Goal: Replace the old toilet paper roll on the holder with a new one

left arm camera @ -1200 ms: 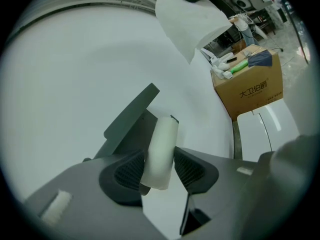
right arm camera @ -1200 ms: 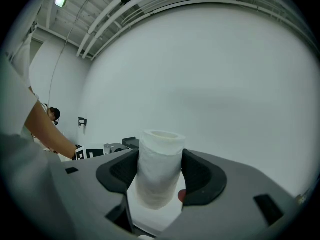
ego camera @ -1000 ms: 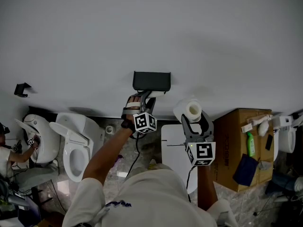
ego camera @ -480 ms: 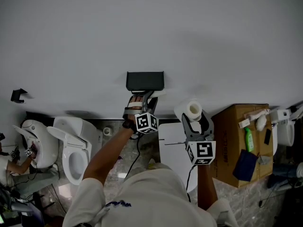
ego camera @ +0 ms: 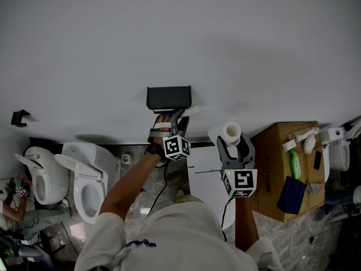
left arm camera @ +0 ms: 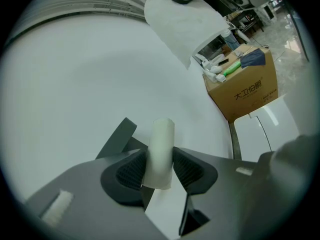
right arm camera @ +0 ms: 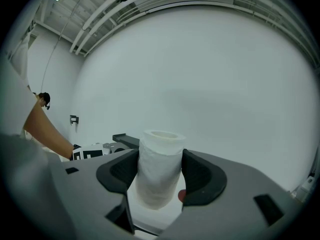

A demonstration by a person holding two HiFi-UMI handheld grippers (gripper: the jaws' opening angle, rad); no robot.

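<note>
My left tongs [left arm camera: 159,170] pinch the crushable-looking old roll [left arm camera: 161,149] by the holder's [ego camera: 168,97] right corner; right tongs [right arm camera: 159,176] clamp the soft new roll [right arm camera: 160,156].

Plain white wall [ego camera: 180,38] behind cardboard box [ego camera: 276,151]; marbled stone floor [ego camera: 299,239] under it. Green bottle [ego camera: 297,171] and dark blue cloth [ego camera: 291,195] on box. White panel [ego camera: 203,182] just left. Two white toilets [ego camera: 84,176] [ego camera: 38,176] well left. Black wall bracket [ego camera: 18,118] farthest left.
</note>
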